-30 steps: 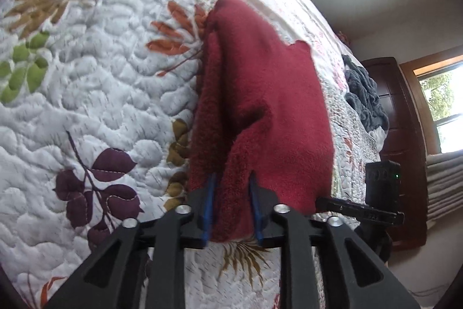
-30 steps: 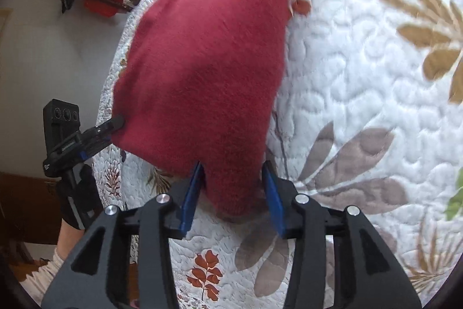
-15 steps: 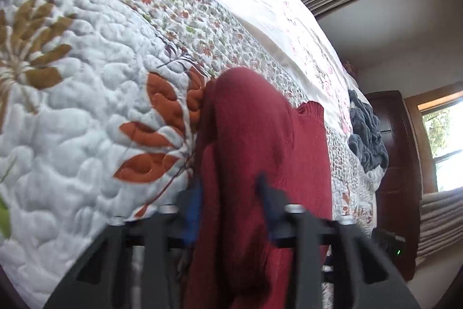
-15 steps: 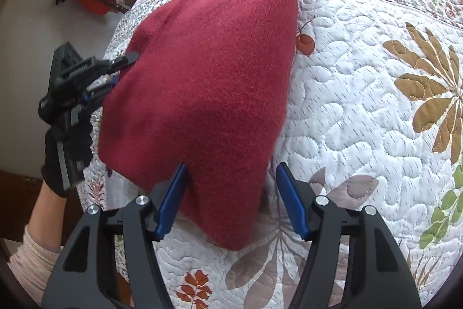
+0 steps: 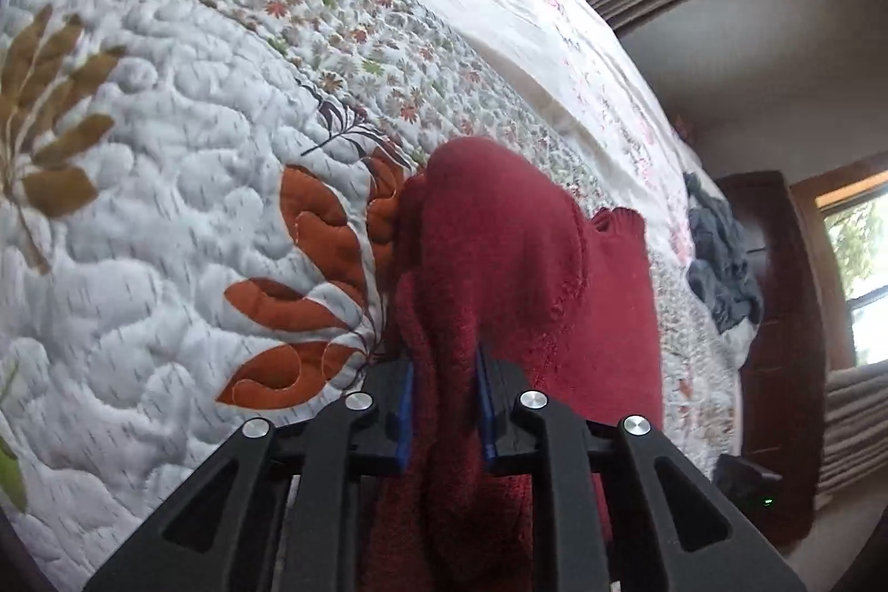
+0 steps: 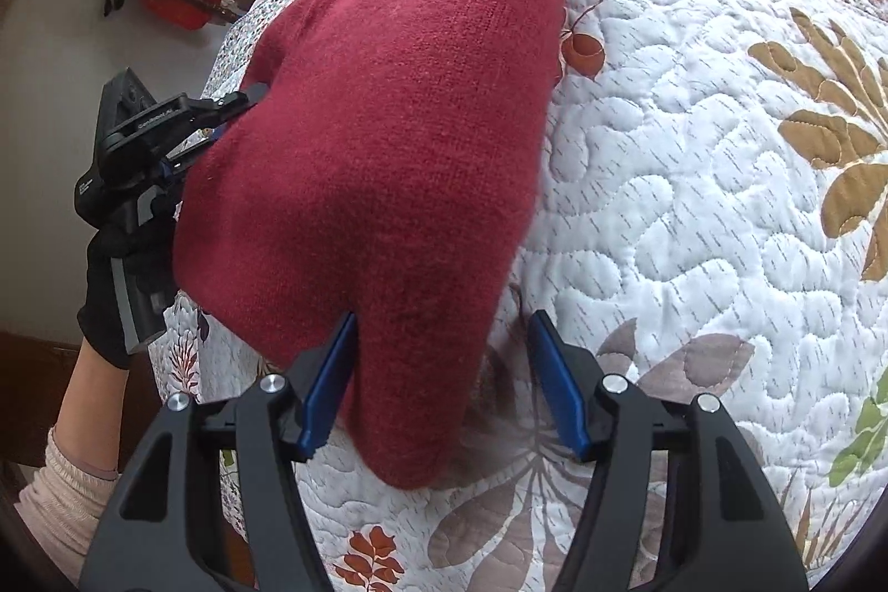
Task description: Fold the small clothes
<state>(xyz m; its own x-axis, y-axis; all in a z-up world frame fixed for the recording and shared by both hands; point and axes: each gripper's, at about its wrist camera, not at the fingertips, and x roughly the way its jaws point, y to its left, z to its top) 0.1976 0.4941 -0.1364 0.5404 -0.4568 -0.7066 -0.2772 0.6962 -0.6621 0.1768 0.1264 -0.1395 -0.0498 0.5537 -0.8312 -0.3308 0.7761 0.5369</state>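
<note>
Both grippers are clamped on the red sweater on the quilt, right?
Not quite. Only the left gripper is clamped on the red sweater. The right gripper is open: the right wrist view shows its jaws spread wide, with the sweater's corner lying loose between them on the quilt. The rest holds.

The sweater bunches between the left gripper's fingers, hiding its grasped edge. The sweater's cuff runs off the right wrist view's top edge. The quilt beneath stays hidden.
</note>
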